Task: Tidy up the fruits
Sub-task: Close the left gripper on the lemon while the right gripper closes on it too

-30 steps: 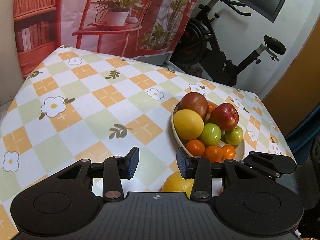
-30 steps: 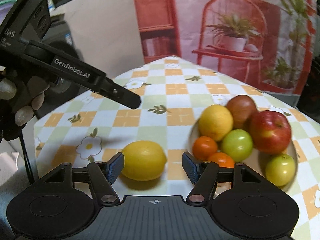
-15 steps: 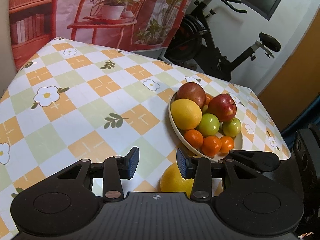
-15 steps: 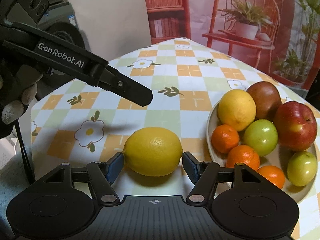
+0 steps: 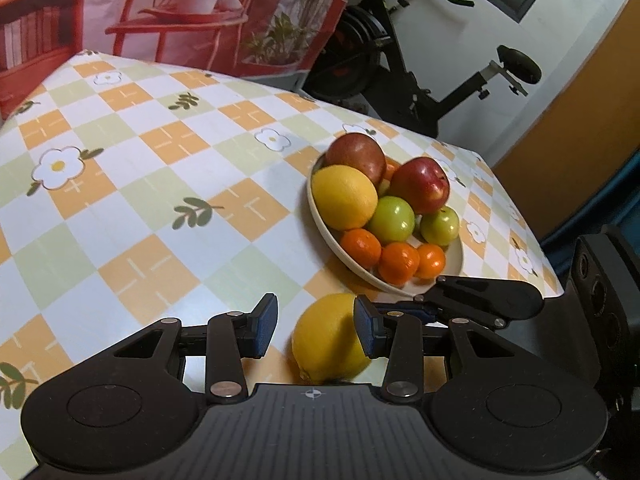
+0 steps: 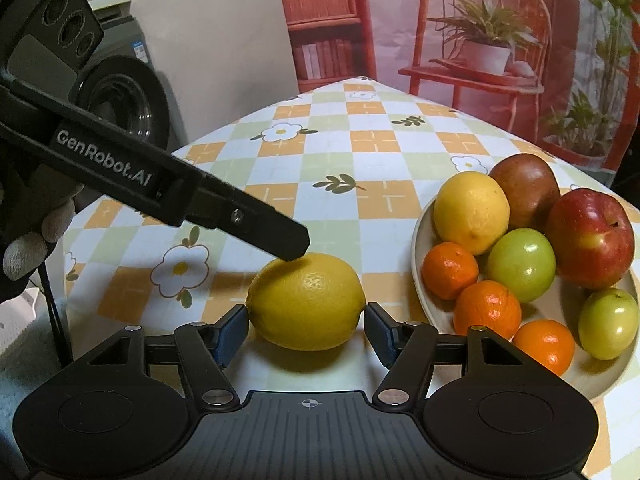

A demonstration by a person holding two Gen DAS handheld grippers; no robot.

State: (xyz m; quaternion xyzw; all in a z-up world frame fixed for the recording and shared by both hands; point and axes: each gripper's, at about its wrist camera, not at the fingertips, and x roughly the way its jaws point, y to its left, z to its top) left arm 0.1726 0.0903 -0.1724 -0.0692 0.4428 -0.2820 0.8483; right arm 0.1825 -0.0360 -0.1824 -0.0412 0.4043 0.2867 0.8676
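Right gripper [image 6: 306,326] fingers spread wide around the lemon [image 6: 306,300]; left gripper [image 5: 316,326] fingers open, empty

A black exercise bike [image 5: 420,60] stands beside a red-chair backdrop [image 6: 460,40].

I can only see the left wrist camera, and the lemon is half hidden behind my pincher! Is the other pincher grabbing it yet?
Observer: Not quite. In the right wrist view, the lemon sits on the table between the right gripper's open fingers, one at each pointy end.
Operator: Is my pincher bumping it?
Observer: The left gripper is open. One finger hangs right over the lemon's top, but I can't tell if it touches.
Operator: Is the lemon touching the plate?
Observer: No. There's tablecloth showing between the lemon and the plate.
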